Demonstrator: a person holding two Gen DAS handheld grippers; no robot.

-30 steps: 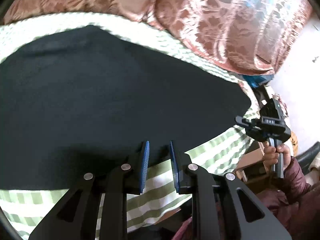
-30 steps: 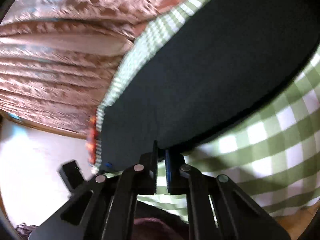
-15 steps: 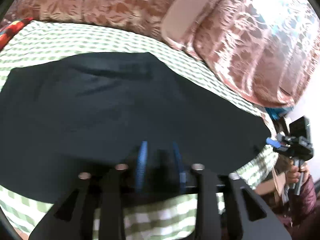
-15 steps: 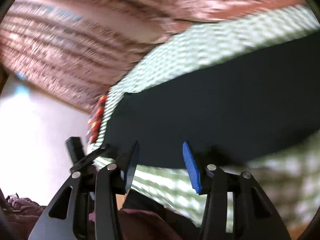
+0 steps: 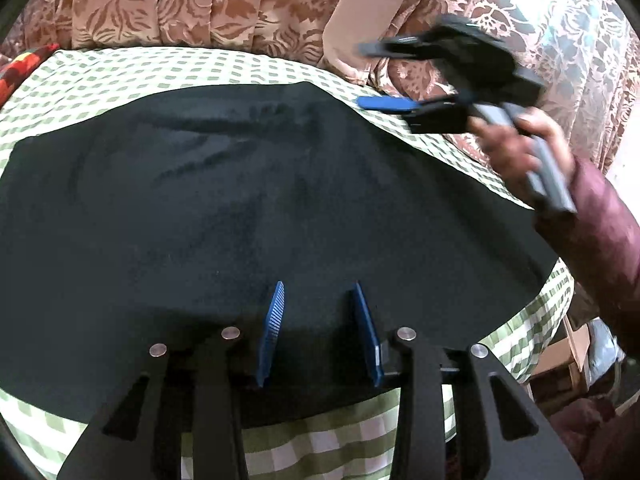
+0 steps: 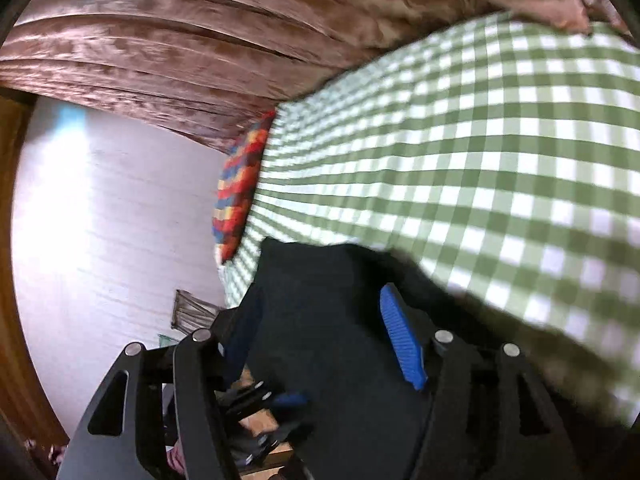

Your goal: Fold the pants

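Dark, near-black pants point(image 5: 248, 216) lie spread flat across a green-and-white checked cloth point(image 5: 120, 76). My left gripper point(image 5: 318, 292) is open, its blue pads over the near part of the pants with nothing between them. My right gripper point(image 5: 372, 76) appears in the left wrist view, open, held above the far right edge of the pants. In the right wrist view my right gripper point(image 6: 320, 304) is open over a dark corner of the pants point(image 6: 320, 344).
A brown floral sofa back and cushions point(image 5: 200, 8) rise behind the cloth. A multicoloured cushion point(image 6: 240, 184) lies at the cloth's left end, also in the left wrist view point(image 5: 16, 72). A white wall point(image 6: 100, 208) stands beyond. Cardboard boxes point(image 5: 560, 352) sit at right.
Both grippers opened from shut or nearly shut. My left gripper moved forward over the pants. My right gripper rose from the near right edge and swung over the far right side.
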